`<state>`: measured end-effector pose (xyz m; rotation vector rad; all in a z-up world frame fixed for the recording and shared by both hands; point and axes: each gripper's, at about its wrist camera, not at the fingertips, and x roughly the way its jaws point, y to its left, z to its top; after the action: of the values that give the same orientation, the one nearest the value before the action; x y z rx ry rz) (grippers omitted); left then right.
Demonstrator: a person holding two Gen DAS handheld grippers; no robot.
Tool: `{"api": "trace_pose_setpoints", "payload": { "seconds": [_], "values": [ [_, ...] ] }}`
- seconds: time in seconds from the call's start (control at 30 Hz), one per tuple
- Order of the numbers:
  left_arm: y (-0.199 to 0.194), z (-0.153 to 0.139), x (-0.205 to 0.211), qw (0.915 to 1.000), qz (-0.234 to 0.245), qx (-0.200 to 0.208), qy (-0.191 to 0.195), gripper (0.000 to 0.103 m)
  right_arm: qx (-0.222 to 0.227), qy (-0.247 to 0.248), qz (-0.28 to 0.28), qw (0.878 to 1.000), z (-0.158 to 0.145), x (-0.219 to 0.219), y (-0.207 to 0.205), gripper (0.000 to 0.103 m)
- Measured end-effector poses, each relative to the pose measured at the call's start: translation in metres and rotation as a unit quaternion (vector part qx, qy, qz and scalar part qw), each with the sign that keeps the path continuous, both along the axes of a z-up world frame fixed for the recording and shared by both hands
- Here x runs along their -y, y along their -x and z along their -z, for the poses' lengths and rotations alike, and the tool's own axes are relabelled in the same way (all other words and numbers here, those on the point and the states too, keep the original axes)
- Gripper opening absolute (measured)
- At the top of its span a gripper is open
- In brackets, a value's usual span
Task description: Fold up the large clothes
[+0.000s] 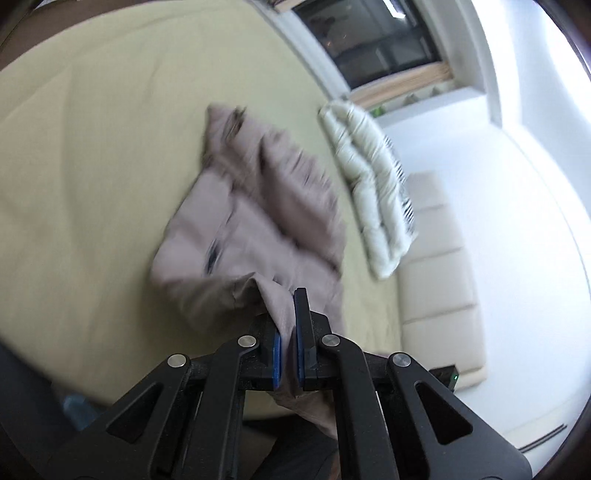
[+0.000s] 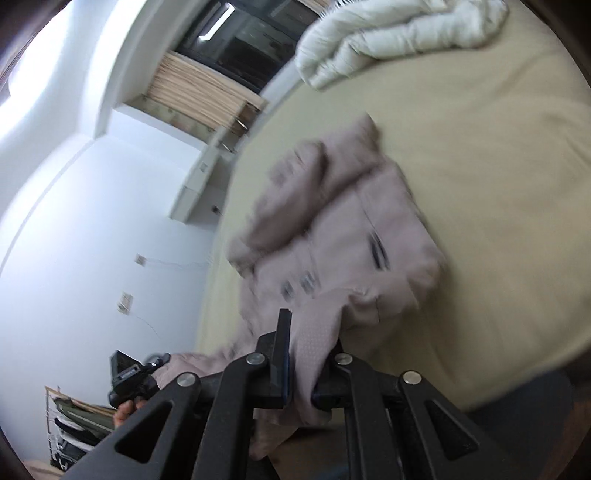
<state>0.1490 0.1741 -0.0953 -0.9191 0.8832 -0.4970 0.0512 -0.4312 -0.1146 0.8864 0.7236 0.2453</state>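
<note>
A large mauve-pink garment (image 1: pixel 255 206) with small dark marks lies crumpled on a beige bed (image 1: pixel 92 147). My left gripper (image 1: pixel 287 306) is shut on a bunched edge of the garment near the bed's near side. In the right wrist view the same garment (image 2: pixel 343 229) spreads over the bed (image 2: pixel 498 184), and my right gripper (image 2: pixel 308 339) is shut on another edge of it. The cloth hangs down between and below both pairs of fingers. Both views are blurred by motion. The left gripper (image 2: pixel 129 376) also shows at the lower left of the right wrist view.
A white quilted duvet (image 1: pixel 373 184) lies bunched along the far side of the bed, also in the right wrist view (image 2: pixel 388 33). A cream padded headboard (image 1: pixel 439 280), white walls and a dark window (image 1: pixel 373 37) surround the bed.
</note>
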Motion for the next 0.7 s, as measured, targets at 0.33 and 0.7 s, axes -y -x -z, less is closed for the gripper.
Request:
{"api": "trace_pose_setpoints", "payload": {
  "seconds": [0.33,0.7],
  "values": [
    [-0.254,-0.037,0.006,0.9967,-0.073,0.015,-0.032,0.004,0.031,0.054,0.068,0.996,-0.051,0.036,-0.229,0.009],
    [-0.436,0.081,0.029,0.988,-0.099,-0.089,-0.079,0.007,-0.117,0.027,0.095,0.988,0.097,0.063,-0.399,0.032]
  ]
}}
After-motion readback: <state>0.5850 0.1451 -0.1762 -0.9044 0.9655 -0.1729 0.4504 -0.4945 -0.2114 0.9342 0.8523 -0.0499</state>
